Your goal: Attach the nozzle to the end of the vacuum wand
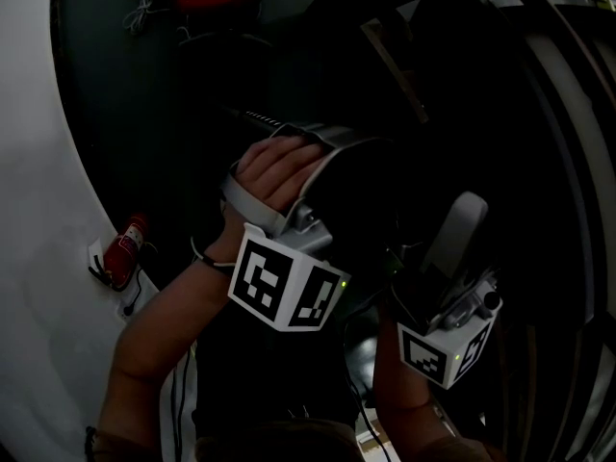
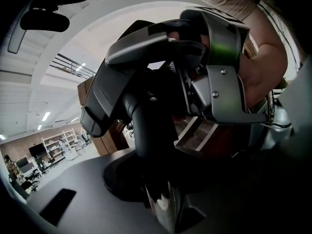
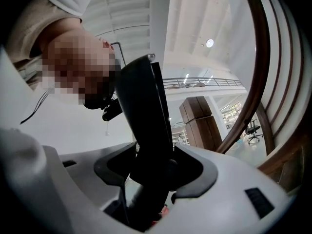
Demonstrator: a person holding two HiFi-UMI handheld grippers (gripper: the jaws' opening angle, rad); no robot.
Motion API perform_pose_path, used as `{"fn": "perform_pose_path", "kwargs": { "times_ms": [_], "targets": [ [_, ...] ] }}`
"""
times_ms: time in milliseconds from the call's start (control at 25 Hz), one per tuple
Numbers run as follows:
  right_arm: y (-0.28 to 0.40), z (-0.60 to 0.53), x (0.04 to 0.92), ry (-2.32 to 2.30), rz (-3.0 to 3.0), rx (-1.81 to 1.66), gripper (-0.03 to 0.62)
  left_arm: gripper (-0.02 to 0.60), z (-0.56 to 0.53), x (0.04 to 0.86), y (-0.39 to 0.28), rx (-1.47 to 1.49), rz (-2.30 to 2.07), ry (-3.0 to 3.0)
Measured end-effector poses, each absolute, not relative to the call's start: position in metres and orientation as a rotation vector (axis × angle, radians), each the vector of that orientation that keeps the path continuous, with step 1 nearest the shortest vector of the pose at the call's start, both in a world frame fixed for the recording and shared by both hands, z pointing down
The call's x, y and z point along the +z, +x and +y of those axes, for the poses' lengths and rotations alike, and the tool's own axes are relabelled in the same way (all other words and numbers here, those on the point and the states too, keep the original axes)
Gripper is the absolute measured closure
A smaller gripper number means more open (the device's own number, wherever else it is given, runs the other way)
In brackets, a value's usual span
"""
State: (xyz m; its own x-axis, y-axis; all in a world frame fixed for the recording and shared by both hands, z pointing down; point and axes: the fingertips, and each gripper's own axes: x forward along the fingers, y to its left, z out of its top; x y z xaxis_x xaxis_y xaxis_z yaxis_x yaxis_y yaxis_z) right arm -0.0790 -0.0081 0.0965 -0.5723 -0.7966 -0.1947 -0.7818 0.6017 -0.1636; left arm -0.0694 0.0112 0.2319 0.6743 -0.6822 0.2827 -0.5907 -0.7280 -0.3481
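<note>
Black tube [image 2: 145, 130] sits pinched in the left tongs [image 2: 158, 199], nozzle [image 3: 141, 116] clamped in the right tongs [image 3: 151, 179] just ahead, likely bracing both for joining.

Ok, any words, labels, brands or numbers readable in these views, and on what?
None can be read in any view.
White cube with black square markers, left: pattern only, no letters.
Matching white cube, right: pattern only.
Red fire extinguisher on the floor: label too small and dark to read.
</note>
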Motion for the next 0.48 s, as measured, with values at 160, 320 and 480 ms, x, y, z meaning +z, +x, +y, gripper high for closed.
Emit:
{"fn": "perform_pose_path", "kwargs": {
  "times_ms": [160, 320, 480],
  "targets": [
    [-0.08, 0.004, 0.1, -1.224, 2.651, -0.058, 0.35, 0.431, 0.014, 0.231, -0.07, -0.585, 1.012, -2.644],
    [-0.072, 0.009, 0.109, -1.265, 2.667, -0.066, 0.349, 0.431, 0.016, 0.233, -0.069, -0.586, 1.024, -2.625],
    [-0.071, 0.013, 0.12, -1.354, 2.74, -0.066, 0.328, 0.431, 0.021, 0.234, -0.066, -0.58, 1.026, -2.613]
  ]
}}
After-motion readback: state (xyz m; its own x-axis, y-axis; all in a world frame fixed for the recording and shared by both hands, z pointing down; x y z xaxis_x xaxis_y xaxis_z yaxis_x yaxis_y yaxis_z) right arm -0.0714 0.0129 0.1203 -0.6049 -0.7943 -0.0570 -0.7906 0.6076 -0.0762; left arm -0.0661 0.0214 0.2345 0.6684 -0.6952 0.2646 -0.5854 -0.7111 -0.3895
